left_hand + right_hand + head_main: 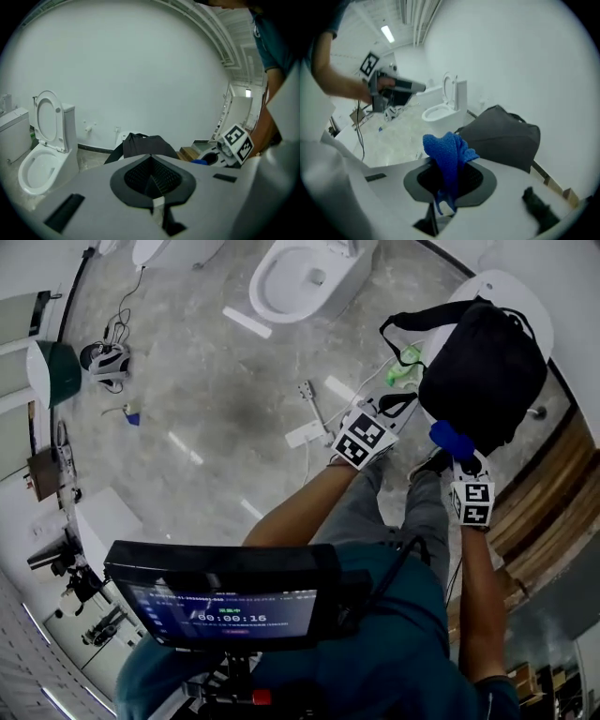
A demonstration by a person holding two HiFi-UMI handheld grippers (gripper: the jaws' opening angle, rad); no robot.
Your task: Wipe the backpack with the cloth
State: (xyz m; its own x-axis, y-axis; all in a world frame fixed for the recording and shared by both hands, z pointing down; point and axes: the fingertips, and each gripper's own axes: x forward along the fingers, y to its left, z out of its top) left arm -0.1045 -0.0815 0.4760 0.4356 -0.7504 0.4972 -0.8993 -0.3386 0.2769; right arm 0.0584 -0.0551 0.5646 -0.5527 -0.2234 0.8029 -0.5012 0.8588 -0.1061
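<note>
The right gripper (449,169) is clamping down on the blue cloth (448,157), jaws pinched on its middle, and the fabric is bunching up above the pads in a loose tuft while a thin tail is dangling below them. The black backpack (483,371) is sitting up on a rounded white fixture (511,289) against the wall, slumping a little, its strap looping off to the left. From the head view the cloth is hovering right at the bag's lower edge; the left gripper view is showing a sliver of wooden trim (187,153) between cloth and bag, so the two are looking close but apart. Over on the other side, the left gripper (151,165) is carrying nothing: its jaws are pressing together, pad against pad, with the backpack sitting straight ahead of them and well beyond the tips. That gripper is pointing at the bag's left flank, near a small green object (405,365) lying beside the fixture. Both marker cubes are facing up toward the head camera, arms reaching forward from the person's teal sleeves (394,652). A white toilet (300,277) with its seat raised is standing on the grey marbled floor (216,381) farther along the wall, well clear of the bag, and a small monitor (225,601) is glowing at the bottom of the head view, close to the person's chest.
</note>
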